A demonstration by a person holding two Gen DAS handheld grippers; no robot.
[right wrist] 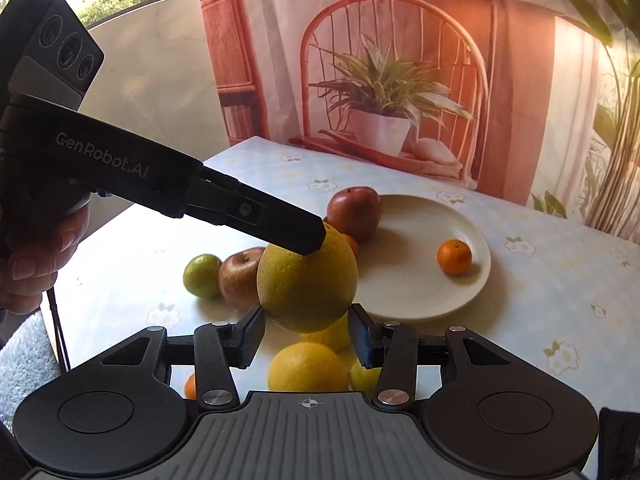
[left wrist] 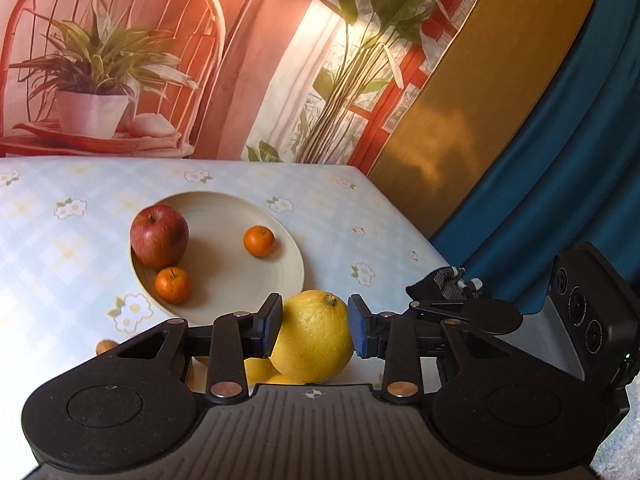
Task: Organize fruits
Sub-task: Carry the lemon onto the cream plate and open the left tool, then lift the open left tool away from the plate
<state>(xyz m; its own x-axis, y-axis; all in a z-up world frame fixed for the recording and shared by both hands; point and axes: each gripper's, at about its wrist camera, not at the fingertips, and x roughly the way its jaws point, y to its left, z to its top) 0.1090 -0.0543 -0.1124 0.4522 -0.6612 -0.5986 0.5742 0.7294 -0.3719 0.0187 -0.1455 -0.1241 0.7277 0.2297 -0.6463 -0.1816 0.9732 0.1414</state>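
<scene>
A large yellow citrus [left wrist: 312, 338] hangs above the table, and my left gripper [left wrist: 314, 328] is shut on it, a pad pressing each side. In the right wrist view the same citrus [right wrist: 308, 276] floats in front of my right gripper [right wrist: 306, 336], with a left finger [right wrist: 280, 224] reaching in over it. The right jaws stand apart with no pad pressing on anything. Through the gap I see a yellow orange [right wrist: 308, 368] and a lemon [right wrist: 334, 336] lying on the table. The cream plate [left wrist: 228, 256] holds a red apple [left wrist: 159, 236] and two mandarins [left wrist: 259, 241] [left wrist: 173, 285].
A green apple [right wrist: 202, 275] and a second red apple [right wrist: 240, 276] lie on the flowered tablecloth [right wrist: 560, 280] left of the plate [right wrist: 420, 280]. A hand [right wrist: 32, 256] grips the left tool. The printed backdrop [left wrist: 120, 60] stands behind; a gold panel [left wrist: 480, 100] and blue curtain [left wrist: 580, 160] close the right side.
</scene>
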